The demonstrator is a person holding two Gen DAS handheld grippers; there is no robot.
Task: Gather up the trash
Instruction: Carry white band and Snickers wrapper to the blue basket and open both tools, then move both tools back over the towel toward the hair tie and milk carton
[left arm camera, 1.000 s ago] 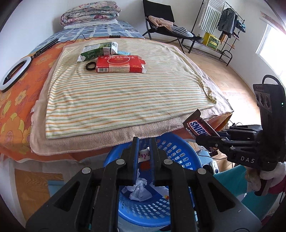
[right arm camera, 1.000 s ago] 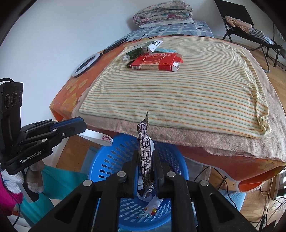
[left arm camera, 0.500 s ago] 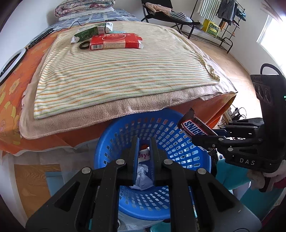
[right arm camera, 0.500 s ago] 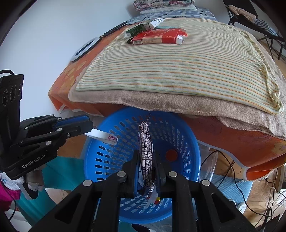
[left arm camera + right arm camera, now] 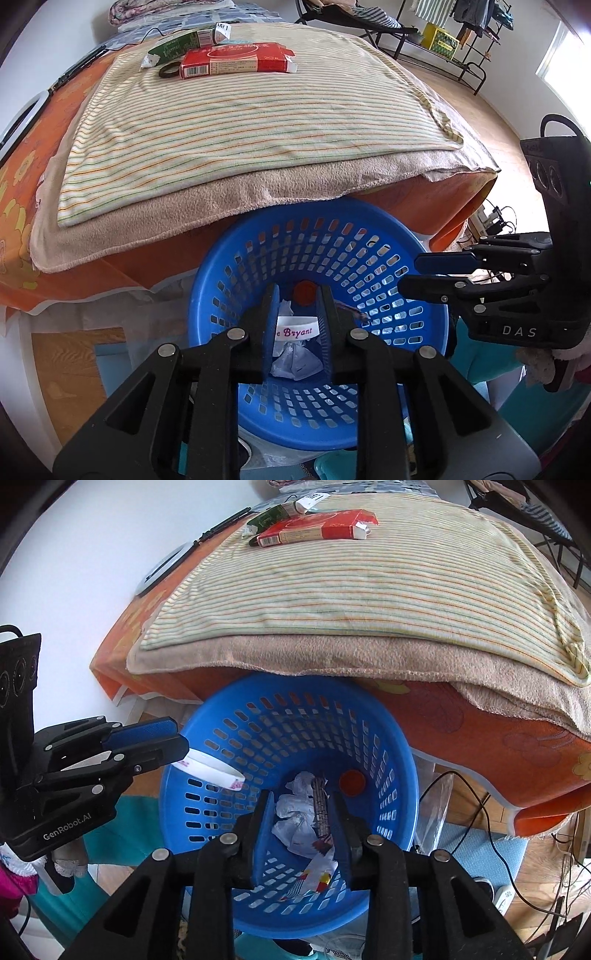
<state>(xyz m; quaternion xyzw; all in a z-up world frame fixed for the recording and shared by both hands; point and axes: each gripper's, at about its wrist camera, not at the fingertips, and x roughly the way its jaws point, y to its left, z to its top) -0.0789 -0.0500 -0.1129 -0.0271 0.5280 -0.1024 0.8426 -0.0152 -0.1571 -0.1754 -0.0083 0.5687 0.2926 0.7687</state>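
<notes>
Both grippers hung over the blue basket [image 5: 402,760], which sat right below them. Left gripper [image 5: 297,314] jaws had just been opening w/ the white wristband [image 5: 295,331] still between the pads; couldn't tell if gripped. Right gripper [image 5: 301,825] had just been opening too, candy wrapper [image 5: 320,806] loose by its right-side pad, over crumpled tissue [image 5: 295,808] in the basket.
</notes>
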